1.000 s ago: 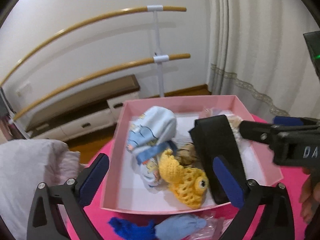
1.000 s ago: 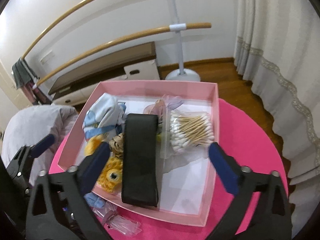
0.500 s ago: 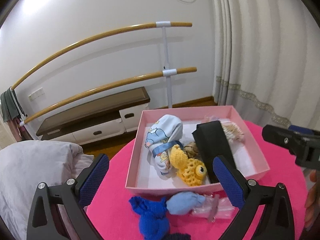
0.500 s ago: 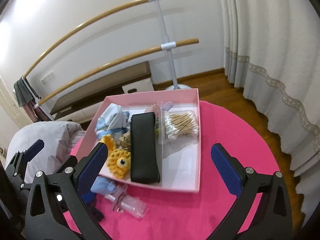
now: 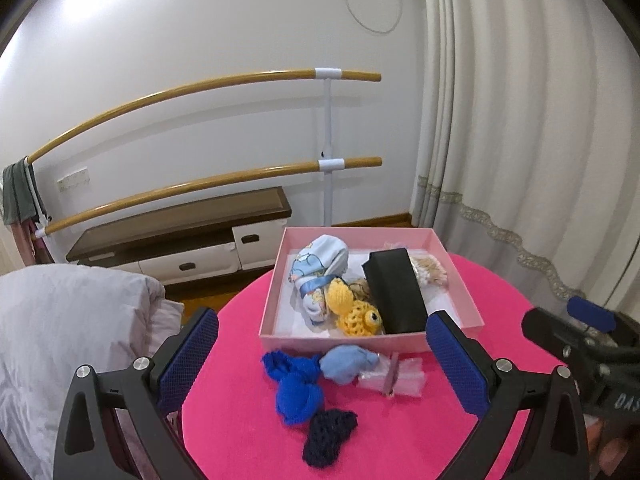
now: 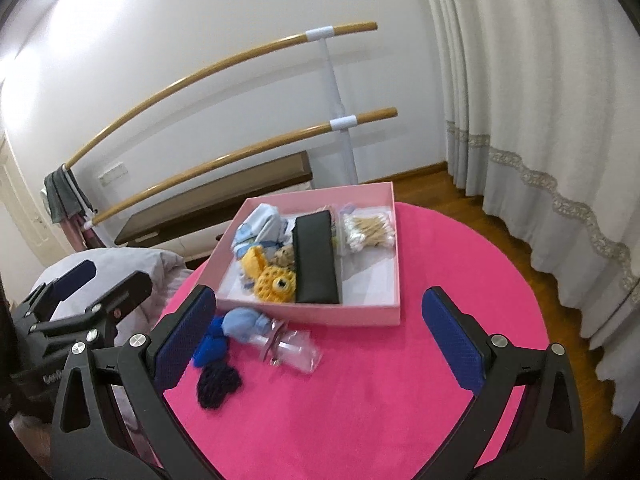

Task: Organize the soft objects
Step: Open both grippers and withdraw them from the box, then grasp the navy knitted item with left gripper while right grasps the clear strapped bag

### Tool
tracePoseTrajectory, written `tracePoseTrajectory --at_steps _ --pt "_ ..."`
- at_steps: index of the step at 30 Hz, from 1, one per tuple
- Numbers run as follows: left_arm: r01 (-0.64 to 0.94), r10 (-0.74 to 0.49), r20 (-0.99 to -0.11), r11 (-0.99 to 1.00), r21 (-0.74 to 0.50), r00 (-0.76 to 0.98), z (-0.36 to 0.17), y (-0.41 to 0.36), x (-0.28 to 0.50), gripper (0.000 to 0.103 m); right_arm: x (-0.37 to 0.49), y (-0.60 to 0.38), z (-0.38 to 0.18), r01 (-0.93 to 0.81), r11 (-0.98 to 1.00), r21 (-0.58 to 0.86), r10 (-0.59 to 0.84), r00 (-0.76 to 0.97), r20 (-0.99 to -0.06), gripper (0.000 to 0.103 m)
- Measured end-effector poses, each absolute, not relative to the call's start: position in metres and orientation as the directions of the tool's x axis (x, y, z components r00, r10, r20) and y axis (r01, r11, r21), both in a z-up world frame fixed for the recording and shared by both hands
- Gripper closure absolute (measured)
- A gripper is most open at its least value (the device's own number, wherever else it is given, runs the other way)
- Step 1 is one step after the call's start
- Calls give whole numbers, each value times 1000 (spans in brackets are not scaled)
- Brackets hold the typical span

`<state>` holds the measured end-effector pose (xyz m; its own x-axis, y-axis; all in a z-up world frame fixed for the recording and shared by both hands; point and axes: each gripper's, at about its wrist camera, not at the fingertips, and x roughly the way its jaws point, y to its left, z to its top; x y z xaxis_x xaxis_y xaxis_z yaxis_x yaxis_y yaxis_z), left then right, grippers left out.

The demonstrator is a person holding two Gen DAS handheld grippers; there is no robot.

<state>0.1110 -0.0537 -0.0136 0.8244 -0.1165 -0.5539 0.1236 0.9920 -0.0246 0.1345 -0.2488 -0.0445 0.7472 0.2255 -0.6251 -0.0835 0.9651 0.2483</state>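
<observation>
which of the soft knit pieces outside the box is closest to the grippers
The dark navy knit piece; the bright blue one and the light blue one lie nearer the pink box.

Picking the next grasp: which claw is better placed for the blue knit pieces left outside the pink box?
Left, probably. The blue knit pieces lie centred between the open left claw fingers. In the right wrist view they sit behind the right claw's left finger, off-centre. Both claws are open and empty, in front of the pink box.

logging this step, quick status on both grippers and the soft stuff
Left gripper open, empty. Right gripper open, empty. Blue knit pieces and dark knit piece on table outside pink box. Clear packet beside them.
</observation>
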Motion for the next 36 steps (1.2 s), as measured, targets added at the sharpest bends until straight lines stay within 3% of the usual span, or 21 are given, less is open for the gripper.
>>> tracePoseTrajectory --at_steps 15,36 --pt "101 -127 -521 992 -78 844 2 -31 30 0 63 -234 -30 -109 971 212 212 799 -563 0" --pt "41 -86 -543 995 -94 835 -6 -11 -22 0 37 -219 -26 -141 969 203 231 805 -546 0"
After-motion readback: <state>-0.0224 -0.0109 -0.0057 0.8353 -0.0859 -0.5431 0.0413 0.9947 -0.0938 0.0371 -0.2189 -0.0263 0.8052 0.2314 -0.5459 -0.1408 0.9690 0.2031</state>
